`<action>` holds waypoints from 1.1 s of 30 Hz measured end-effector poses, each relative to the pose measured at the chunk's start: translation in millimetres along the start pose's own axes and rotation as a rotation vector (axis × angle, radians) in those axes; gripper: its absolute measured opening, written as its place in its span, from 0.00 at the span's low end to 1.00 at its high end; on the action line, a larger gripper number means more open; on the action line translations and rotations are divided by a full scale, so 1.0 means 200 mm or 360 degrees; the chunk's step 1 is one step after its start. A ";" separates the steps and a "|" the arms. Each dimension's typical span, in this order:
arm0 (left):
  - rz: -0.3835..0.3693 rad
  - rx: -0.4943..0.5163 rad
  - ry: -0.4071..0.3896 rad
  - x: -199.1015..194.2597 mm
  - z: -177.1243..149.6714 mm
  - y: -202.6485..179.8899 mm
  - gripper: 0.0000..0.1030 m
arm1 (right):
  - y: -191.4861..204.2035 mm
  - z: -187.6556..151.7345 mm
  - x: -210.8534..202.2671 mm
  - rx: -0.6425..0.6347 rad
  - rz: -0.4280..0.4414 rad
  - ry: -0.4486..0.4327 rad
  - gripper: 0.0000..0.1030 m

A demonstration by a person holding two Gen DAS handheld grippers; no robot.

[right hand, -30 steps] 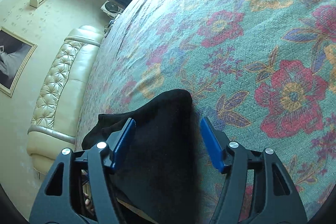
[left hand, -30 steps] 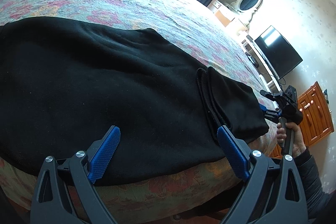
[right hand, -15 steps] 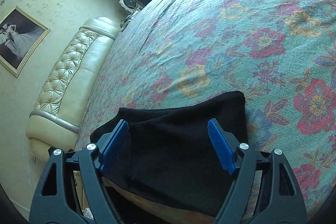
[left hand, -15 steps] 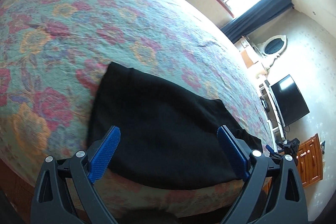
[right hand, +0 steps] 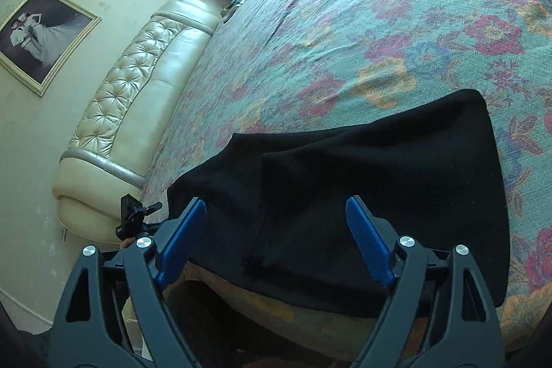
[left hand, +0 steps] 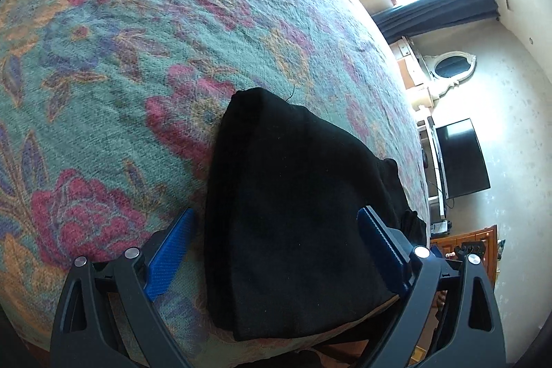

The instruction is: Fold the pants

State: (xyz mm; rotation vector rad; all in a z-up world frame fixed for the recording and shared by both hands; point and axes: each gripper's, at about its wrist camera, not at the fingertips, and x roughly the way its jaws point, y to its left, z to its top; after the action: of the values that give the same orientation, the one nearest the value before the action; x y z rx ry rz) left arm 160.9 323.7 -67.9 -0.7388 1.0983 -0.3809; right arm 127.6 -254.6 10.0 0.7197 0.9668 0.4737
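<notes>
Black pants (left hand: 293, 212) lie folded in layers on a floral bedspread (left hand: 138, 40), close to the bed's near edge. My left gripper (left hand: 275, 214) hovers open over one end of them, its blue pads (left hand: 169, 257) apart on either side of the cloth and not pressing on it. In the right wrist view the pants (right hand: 379, 178) show a folded top layer with a seam. My right gripper (right hand: 275, 201) is above that end, its jaws opening, with cloth below them but none pinched. The left gripper (right hand: 134, 216) shows small at the left there.
A cream tufted headboard (right hand: 131, 92) and a framed picture (right hand: 41, 37) stand beyond the bed. A TV (left hand: 459, 157), a wooden cabinet (left hand: 465, 240) and an oval mirror (left hand: 452, 68) line the far wall. The bed edge (right hand: 310, 316) drops off just below the pants.
My left gripper has swung along the pants to their end, so the bedspread now fills its view. The right gripper has drawn back and up, its jaws wider, and more of the pants shows.
</notes>
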 end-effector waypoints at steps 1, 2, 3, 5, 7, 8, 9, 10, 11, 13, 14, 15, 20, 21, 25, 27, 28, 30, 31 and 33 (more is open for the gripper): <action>-0.0037 0.0017 0.0018 0.01 0.01 -0.01 0.90 | 0.00 -0.01 0.01 0.0013 0.0009 0.0003 0.81; -0.0080 0.0034 0.0045 0.03 0.00 -0.03 0.90 | 0.00 -0.02 0.02 0.0021 0.0016 0.0009 0.81; -0.0121 0.0051 0.0078 0.05 0.00 -0.04 0.90 | 0.00 -0.03 0.02 0.0027 0.0020 0.0016 0.81; -0.0171 0.0074 0.0134 0.09 0.01 -0.07 0.90 | 0.00 -0.05 0.04 0.0032 0.0019 0.0034 0.81; -0.0238 0.0045 0.0155 0.12 0.02 -0.07 0.90 | 0.01 -0.06 0.06 0.0035 0.0016 0.0050 0.81; -0.0256 0.0024 0.0154 0.13 0.02 -0.06 0.90 | 0.01 -0.07 0.06 0.0038 0.0016 0.0056 0.81; -0.0262 0.0001 0.0157 0.14 0.03 -0.05 0.90 | 0.01 -0.08 0.07 0.0043 0.0017 0.0060 0.81; -0.0264 -0.0010 0.0162 0.15 0.03 -0.05 0.90 | 0.01 -0.08 0.08 0.0049 0.0020 0.0064 0.81; -0.0266 -0.0016 0.0167 0.15 0.04 -0.04 0.90 | 0.01 -0.09 0.08 0.0055 0.0022 0.0068 0.81; -0.0260 -0.0028 0.0172 0.14 0.05 -0.04 0.90 | 0.01 -0.10 0.09 0.0060 0.0026 0.0077 0.81; -0.0253 -0.0024 0.0171 0.13 0.05 -0.04 0.90 | 0.01 -0.10 0.10 0.0060 0.0028 0.0079 0.81; -0.0240 -0.0014 0.0166 0.14 0.05 -0.05 0.89 | 0.01 -0.11 0.10 0.0059 0.0032 0.0085 0.81; -0.0043 -0.0059 0.0141 0.14 0.05 0.00 0.18 | 0.00 -0.14 0.13 0.0066 0.0022 0.0107 0.81; -0.0118 -0.0137 0.0139 0.13 0.04 0.04 0.14 | 0.00 -0.14 0.14 0.0069 0.0027 0.0112 0.81; -0.0097 -0.0054 0.0102 0.11 0.02 -0.03 0.11 | 0.00 -0.15 0.14 0.0074 0.0017 0.0120 0.81; -0.0107 -0.0034 0.0082 0.09 0.03 -0.07 0.11 | 0.00 -0.16 0.13 0.0081 0.0020 0.0116 0.81; -0.0122 -0.0020 0.0070 0.07 0.03 -0.10 0.11 | 0.00 -0.16 0.12 0.0082 0.0020 0.0113 0.81; -0.0177 0.0015 0.0033 0.01 0.03 -0.17 0.11 | -0.01 -0.17 0.11 0.0078 0.0017 0.0107 0.81; -0.0206 0.0029 0.0027 -0.01 0.03 -0.21 0.11 | -0.01 -0.17 0.10 0.0078 0.0014 0.0102 0.81; -0.0228 0.0079 0.0006 -0.05 0.02 -0.33 0.11 | -0.01 -0.18 0.08 0.0083 0.0017 0.0092 0.81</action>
State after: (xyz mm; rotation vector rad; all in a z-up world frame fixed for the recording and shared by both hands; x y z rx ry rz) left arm 165.8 284.7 -14.8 -0.7756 1.0386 -0.5297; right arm 105.1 -233.3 -13.5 0.7621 1.0331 0.4822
